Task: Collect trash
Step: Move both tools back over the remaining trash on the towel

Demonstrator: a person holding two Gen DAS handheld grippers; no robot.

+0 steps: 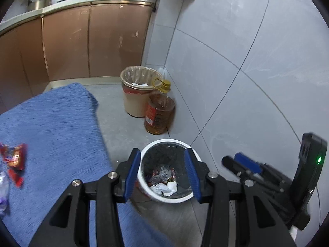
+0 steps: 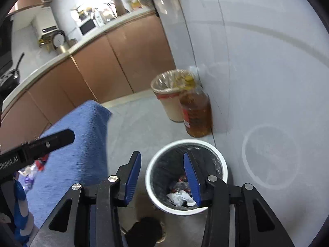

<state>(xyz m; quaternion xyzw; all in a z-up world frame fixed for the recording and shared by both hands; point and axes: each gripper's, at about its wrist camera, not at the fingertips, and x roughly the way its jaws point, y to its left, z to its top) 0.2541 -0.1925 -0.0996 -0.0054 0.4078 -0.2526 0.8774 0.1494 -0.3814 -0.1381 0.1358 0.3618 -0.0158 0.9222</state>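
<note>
Left gripper [image 1: 162,175] and right gripper [image 2: 162,178]: jaws apart, empty, above white bin [image 1: 196,197]. Crumpled trash [image 1: 164,187] inside. Red wrapper [image 1: 15,160] remains on blue cloth [image 1: 57,133]; approach low, pinch centre.

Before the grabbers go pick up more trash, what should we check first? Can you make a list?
1. Left gripper empty: ok, jaws apart, nothing between them.
2. Right gripper empty: ok, jaws apart, nothing held.
3. Earlier trash landed inside the white bin: ok, crumpled paper and wrappers lie at the bottom.
4. Bin has room: ok, only the bottom is covered.
5. More trash left: ok, a red wrapper lies on the blue cloth.
6. What the purple bits at the cloth's edge are: cannot tell, too blurred.
</note>
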